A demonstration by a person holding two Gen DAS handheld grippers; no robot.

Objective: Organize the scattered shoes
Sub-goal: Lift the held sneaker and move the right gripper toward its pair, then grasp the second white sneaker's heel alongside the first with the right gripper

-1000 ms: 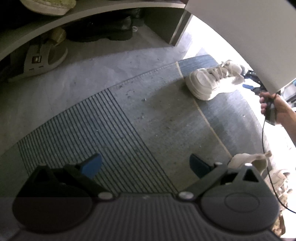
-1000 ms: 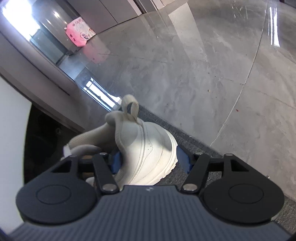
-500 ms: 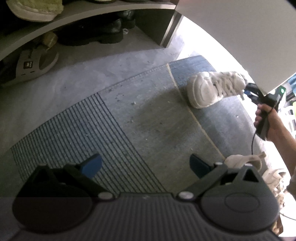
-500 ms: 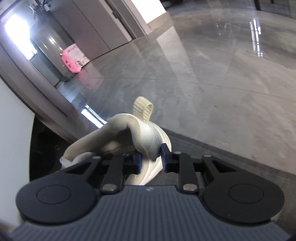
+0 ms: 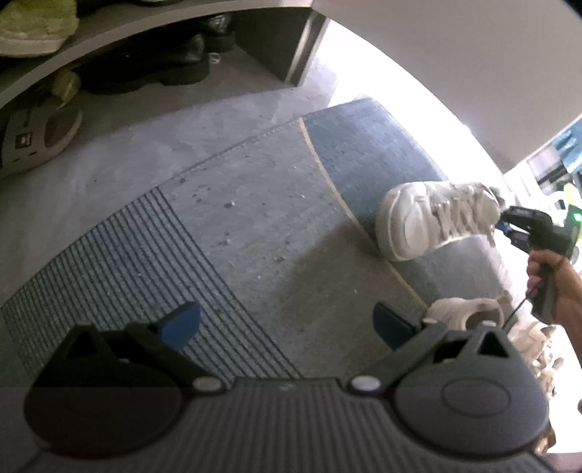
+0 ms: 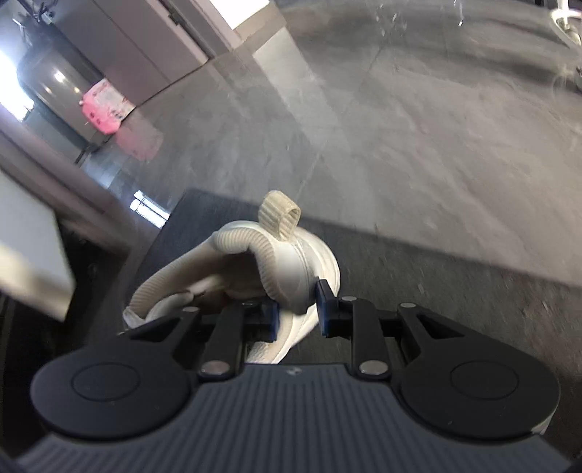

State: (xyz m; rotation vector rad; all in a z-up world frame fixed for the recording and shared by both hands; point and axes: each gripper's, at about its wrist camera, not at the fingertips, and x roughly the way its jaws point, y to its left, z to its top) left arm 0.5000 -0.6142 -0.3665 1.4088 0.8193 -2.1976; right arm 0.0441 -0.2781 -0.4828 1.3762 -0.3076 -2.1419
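Altogether, three white sneakers (image 5: 436, 218) lie about.

Grey slide sandal (image 5: 34, 140) with a small dark strap label — lettering illegible, pink package (image 6: 103, 109) with blurred print — nothing readable

Strong daylight is flooding in past the white wall (image 5: 473, 72) and blowing out the floor strip beside the mat (image 5: 254, 225). The shoe rack (image 5: 109, 32) is sitting in deep shadow, with its contents barely reading. Fisheye is bending straight edges hard towards the rims in both views. In the right wrist view the polished floor (image 6: 436, 127) is smearing with motion blur and throwing glare, while the white sneaker (image 6: 287, 265) is staying fairly sharp.
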